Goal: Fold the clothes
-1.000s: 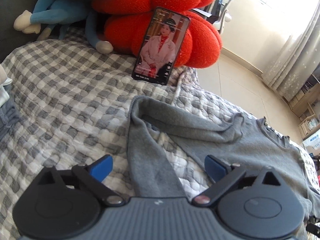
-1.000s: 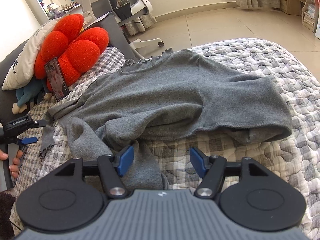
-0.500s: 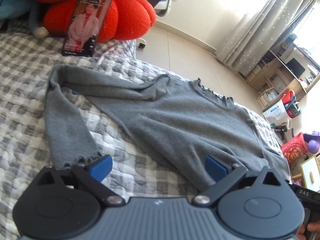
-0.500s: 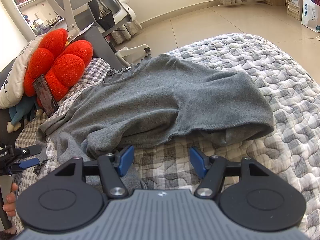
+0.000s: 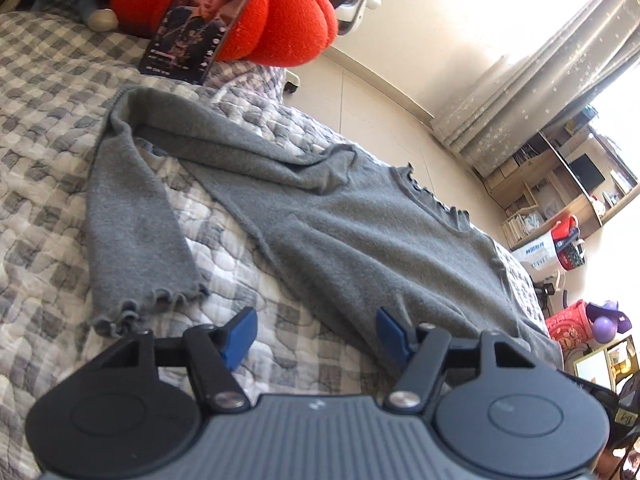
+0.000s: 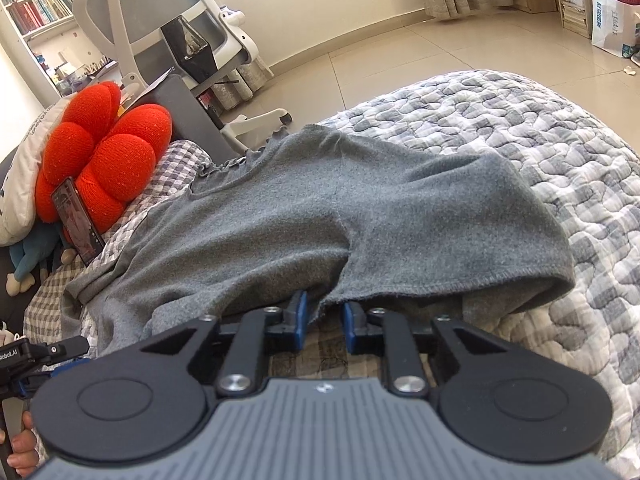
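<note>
Reaching into the hem of a grey sweater (image 6: 360, 220) spread on the bed (image 6: 540, 152).
Right claw (image 6: 324, 320) has its blue pads narrowed around the hem edge, a gap showing, grip uncertain. Left claw (image 5: 316, 332) hangs released over the quilt, between the ruffled sleeve cuff (image 5: 160, 300) and the sweater's side. Beyond, a phone (image 5: 200, 20) leans on a red cushion (image 5: 280, 24).

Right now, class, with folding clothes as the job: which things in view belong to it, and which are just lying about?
Belong to the job:
grey sweater
left gripper, open beside the hem
right gripper, jaws narrowed around the hem edge
quilted bed cover, the folding surface

Just lying about:
red flower cushion
phone
blue plush toy
office chair
</note>
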Tool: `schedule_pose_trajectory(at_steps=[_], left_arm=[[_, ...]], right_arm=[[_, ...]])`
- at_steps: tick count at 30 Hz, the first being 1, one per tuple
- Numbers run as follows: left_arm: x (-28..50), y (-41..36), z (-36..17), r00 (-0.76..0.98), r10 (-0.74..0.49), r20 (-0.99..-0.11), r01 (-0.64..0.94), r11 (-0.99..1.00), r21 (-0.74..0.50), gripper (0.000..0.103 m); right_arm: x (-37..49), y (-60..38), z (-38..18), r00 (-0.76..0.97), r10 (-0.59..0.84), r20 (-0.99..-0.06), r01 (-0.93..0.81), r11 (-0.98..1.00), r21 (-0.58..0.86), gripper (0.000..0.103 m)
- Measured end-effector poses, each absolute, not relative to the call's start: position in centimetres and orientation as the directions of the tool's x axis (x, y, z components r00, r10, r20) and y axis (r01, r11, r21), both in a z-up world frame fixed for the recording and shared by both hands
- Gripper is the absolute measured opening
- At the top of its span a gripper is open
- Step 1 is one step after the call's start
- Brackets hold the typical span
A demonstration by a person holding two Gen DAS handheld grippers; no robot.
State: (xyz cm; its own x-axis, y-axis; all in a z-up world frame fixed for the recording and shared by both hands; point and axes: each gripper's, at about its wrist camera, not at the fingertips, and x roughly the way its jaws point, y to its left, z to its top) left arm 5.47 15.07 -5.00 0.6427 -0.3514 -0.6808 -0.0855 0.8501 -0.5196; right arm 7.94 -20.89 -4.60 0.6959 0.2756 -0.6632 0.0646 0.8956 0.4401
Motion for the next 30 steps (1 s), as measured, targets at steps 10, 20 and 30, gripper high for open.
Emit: schedule_pose_trajectory(at_steps=[10,20,30], left_arm=[[6.5,15.5,-6.2,0.654,-0.349,-0.671,-0.121,0.828,-0.548,0.041],[7.0,14.6,-5.9,0.677,-0.297,-0.674,-0.102,0.868,-0.485,0.001],[7.7,14.9,-4.0,0.741,-0.183,-0.646,-0.093,0.925,-0.369,0.000]], right_arm=[[6.6,-21.0,-1.7,0.802,0.144,-0.580,0.081,0.935,0.345,0.004],[7.4,-23.6,-1.4,0.811,0.093,-0.578,0.161,0.914,0.373,0.003],[9.0,-24.3,-0.7,0.827,0.060,-0.559,0.174,0.918,0.357,0.003]])
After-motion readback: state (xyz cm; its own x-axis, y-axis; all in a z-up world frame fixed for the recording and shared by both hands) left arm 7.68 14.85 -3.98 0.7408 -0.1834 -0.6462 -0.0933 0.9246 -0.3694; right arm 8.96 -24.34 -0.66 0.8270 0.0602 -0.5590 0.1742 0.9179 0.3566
